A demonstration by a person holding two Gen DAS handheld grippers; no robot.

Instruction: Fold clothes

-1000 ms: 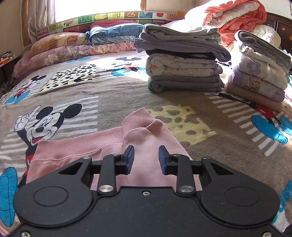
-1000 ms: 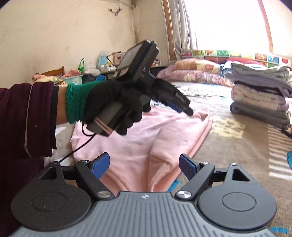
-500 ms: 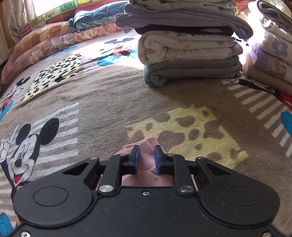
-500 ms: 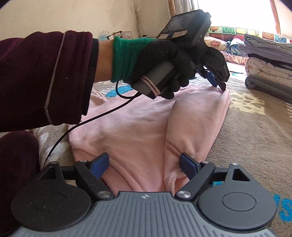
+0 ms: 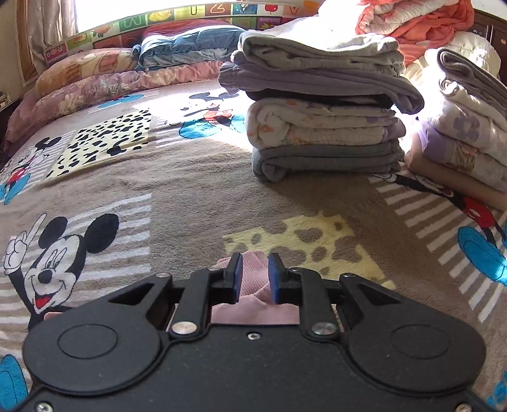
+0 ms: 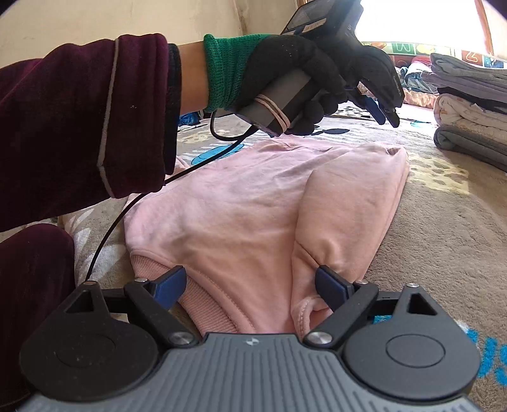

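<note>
Pink sweatshirt (image 6: 253, 215) laid flat on the Mickey Mouse blanket (image 5: 190, 190), one sleeve folded over the body, ribbed hem nearest the right wrist camera.

Right gripper (image 6: 250, 279) low over that hem – jaws wide apart, having just been opening, pads clear of the cloth, hem and folded sleeve end in the gap between them.

Left gripper (image 6: 385, 111) at the far edge of the garment, held in a black-gloved left hand (image 6: 285, 63) with a green cuff. Jaws nearly together, having just been closing. Ribbed pink edge seen through the narrow gap in the left wrist view, yet tips clear above the cloth in the right wrist view – nothing gripped.

Writing: a "Z" on the alphabet border (image 5: 190, 12) at the head of the bed; other letters too distorted to read. Label on top of the left gripper's body too small to read. Blue lettering on the blanket at lower right, cut off.

Beyond the garment, well apart: stack of folded clothes (image 5: 323, 126), second stack (image 5: 459, 133) just beside it, partly cropped.
</note>
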